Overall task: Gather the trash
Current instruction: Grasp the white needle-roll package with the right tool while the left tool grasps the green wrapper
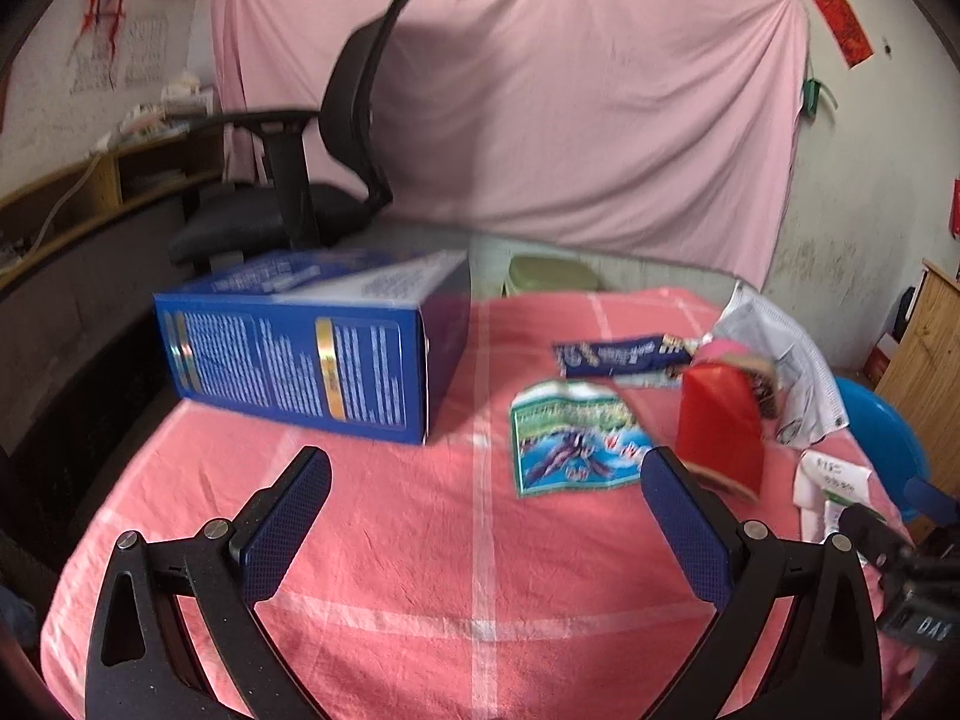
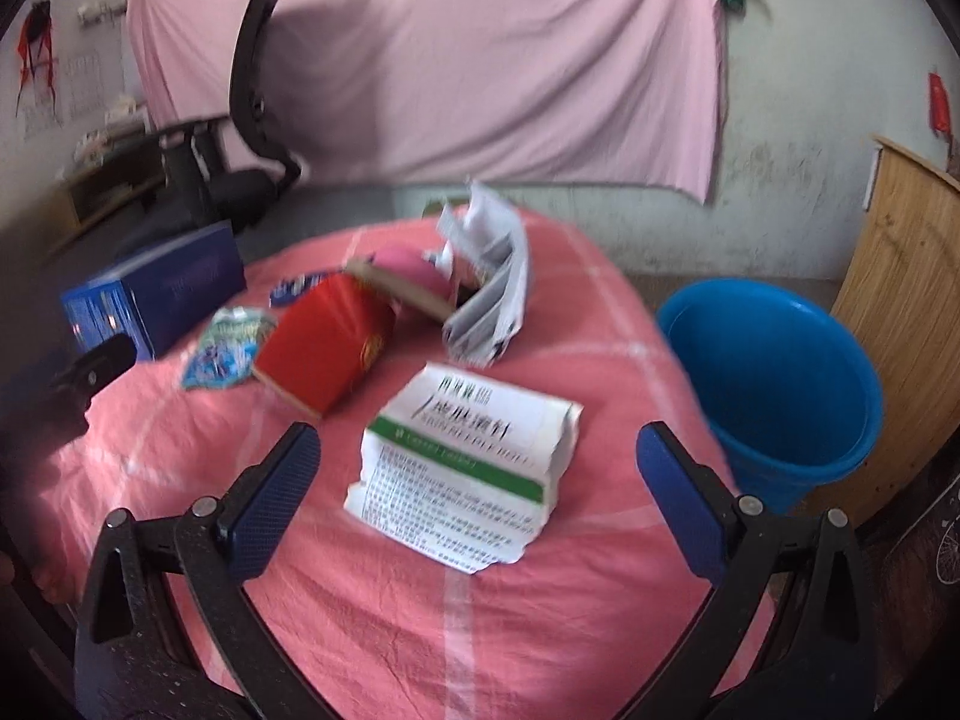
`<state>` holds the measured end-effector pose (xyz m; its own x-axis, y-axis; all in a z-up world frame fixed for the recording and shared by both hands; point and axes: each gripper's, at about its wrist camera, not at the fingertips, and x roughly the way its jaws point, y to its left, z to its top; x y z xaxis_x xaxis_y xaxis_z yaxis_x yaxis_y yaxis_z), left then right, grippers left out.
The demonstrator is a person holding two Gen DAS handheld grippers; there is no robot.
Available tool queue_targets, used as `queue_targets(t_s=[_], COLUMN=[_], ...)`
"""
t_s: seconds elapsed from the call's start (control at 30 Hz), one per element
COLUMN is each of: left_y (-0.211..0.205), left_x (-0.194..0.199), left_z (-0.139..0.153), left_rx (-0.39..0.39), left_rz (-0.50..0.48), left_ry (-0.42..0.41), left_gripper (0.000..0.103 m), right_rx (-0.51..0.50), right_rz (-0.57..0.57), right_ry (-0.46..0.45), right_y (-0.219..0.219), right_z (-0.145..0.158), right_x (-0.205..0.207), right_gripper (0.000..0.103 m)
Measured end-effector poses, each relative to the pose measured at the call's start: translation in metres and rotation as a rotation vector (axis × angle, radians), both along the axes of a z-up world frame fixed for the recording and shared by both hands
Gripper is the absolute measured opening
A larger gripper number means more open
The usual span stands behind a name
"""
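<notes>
Trash lies on a table with a pink checked cloth (image 1: pixel 420 540). A blue carton (image 1: pixel 300 354) lies at the left, a green-blue snack wrapper (image 1: pixel 570 438) mid-table, a dark blue wrapper (image 1: pixel 618 354) behind it, and a red box (image 1: pixel 720 426) at the right. My left gripper (image 1: pixel 486 474) is open and empty above the cloth, short of the wrapper. In the right wrist view a torn white-and-green medicine box (image 2: pixel 462 468) lies between the fingers of my open, empty right gripper (image 2: pixel 480 456). The red box (image 2: pixel 324 348), crumpled paper (image 2: pixel 486 288) and blue carton (image 2: pixel 156 294) lie beyond.
A blue plastic bucket (image 2: pixel 774 384) stands beside the table at the right, next to a wooden cabinet (image 2: pixel 900 300). A black office chair (image 1: pixel 312 168) stands behind the table at the left. A pink sheet (image 1: pixel 540 90) hangs on the back wall.
</notes>
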<state>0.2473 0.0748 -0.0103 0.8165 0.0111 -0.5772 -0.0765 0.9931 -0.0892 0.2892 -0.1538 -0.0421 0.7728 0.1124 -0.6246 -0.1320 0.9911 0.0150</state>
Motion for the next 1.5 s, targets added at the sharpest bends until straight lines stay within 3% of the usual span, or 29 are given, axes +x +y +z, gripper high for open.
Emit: queue_targets(t_s=[0.13,0.43,0.77,1.03,1.2,1.27,1.5], left_y=[-0.001,-0.03,-0.043,-0.05,-0.054,-0.055,-0.054], left_x=[0.016,0.048,0.08,0.084,0.083,0.081,0.078], left_z=[-0.012,-0.03,-0.039,-0.037,-0.034,-0.034,-0.033], left_rx=[-0.019,0.027,0.004,0.018,0.039,0.047,0.029], left_rz=[-0.029,-0.123,-0.122,-0.112,-0.095,-0.09,-0.092], left_ry=[0.092,0.217,0.273,0.262,0.241,0.23,0.214], left_gripper=[0.101,0.101,0.101,0.1,0.082,0.08,0.058], right_rx=[-0.056,-0.041,0.013,0.027,0.041,0.029,-0.044], right_rz=[0.026,0.107,0.182,0.198,0.202,0.204,0.23], right_ry=[0.069,0.148,0.187,0.2,0.206,0.209,0.227], right_y=[0.008,0.004,-0.004,-0.008,-0.008,-0.006,0.01], right_z=[-0.013,-0.021,-0.019,-0.021,-0.022,-0.023,-0.028], right_x=[0.008,0.027,0.047,0.048,0.053,0.053,0.054], right_gripper=[0.103,0.103,0.103,0.103,0.103,0.103,0.103])
